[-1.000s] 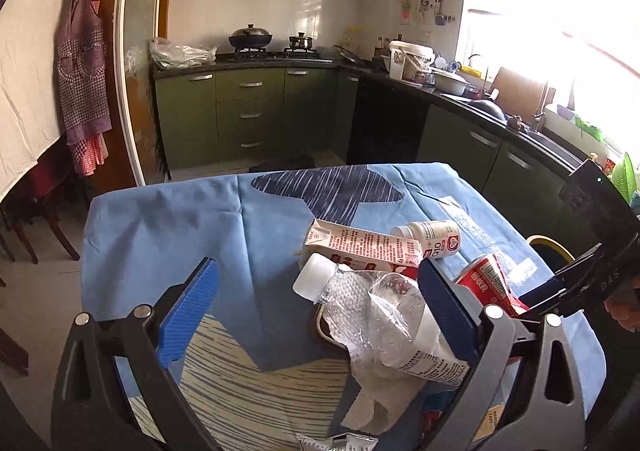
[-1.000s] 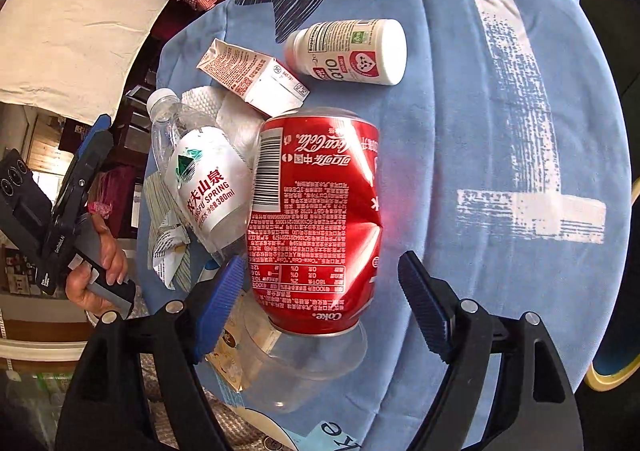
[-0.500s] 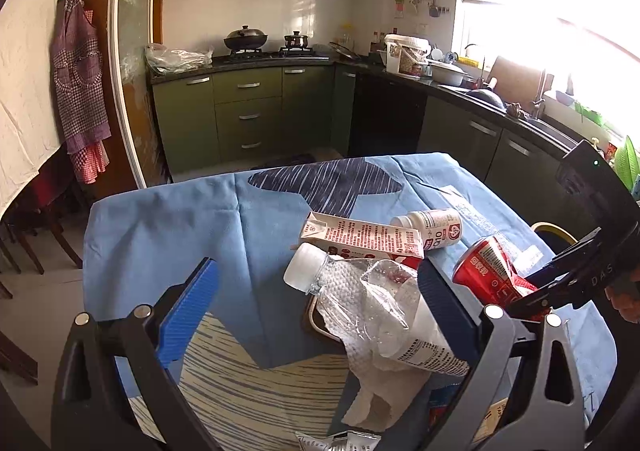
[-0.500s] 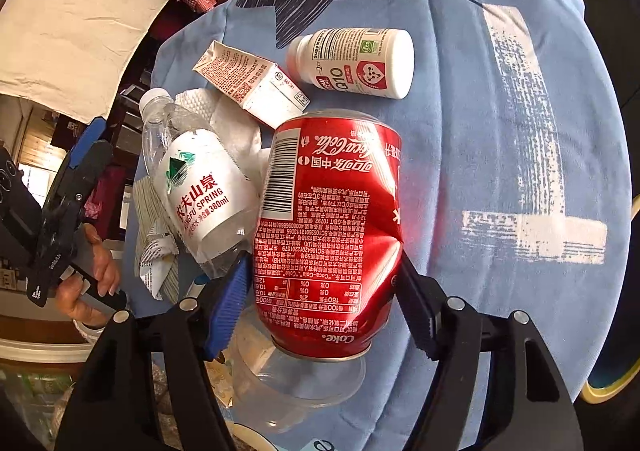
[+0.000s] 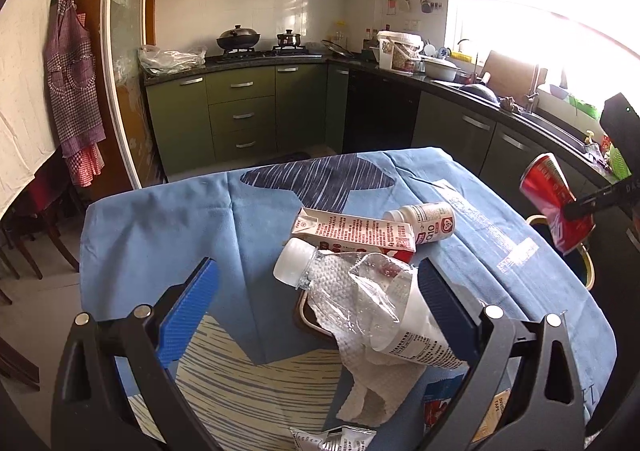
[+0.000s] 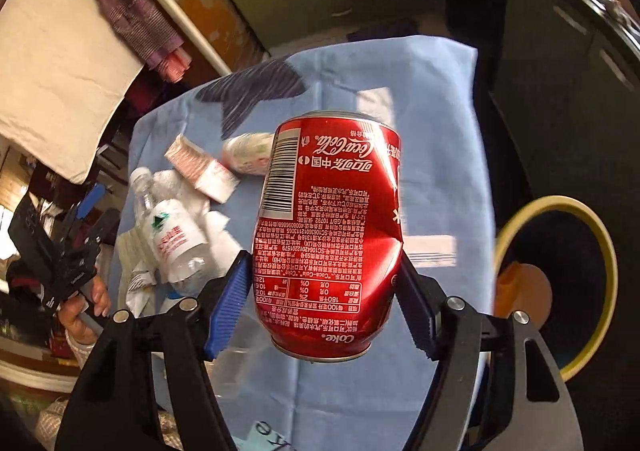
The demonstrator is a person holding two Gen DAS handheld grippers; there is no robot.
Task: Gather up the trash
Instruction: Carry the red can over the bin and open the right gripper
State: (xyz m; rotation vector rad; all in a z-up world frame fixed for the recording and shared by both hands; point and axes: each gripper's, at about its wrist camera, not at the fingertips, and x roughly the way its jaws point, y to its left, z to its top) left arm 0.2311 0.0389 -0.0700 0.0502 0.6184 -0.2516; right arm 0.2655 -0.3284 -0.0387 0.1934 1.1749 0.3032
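Note:
My right gripper (image 6: 326, 289) is shut on a dented red Coca-Cola can (image 6: 328, 235) and holds it in the air above the table's right edge; the can also shows in the left wrist view (image 5: 554, 201). My left gripper (image 5: 316, 303) is open and empty, low over a crushed clear water bottle (image 5: 360, 295) lying on a white paper towel (image 5: 376, 391). A red-and-white carton (image 5: 354, 235) and a small white bottle (image 5: 426, 221) lie behind it on the blue tablecloth (image 5: 160, 227).
A yellow-rimmed trash bin (image 6: 560, 275) stands on the floor to the right of the table, with an orange item inside. Wrappers (image 5: 332, 439) lie at the table's near edge. Green kitchen cabinets (image 5: 240, 115) are behind.
My right gripper closed on the can and lifted it off the table, moving it right toward the bin. My left gripper stayed open near the water bottle.

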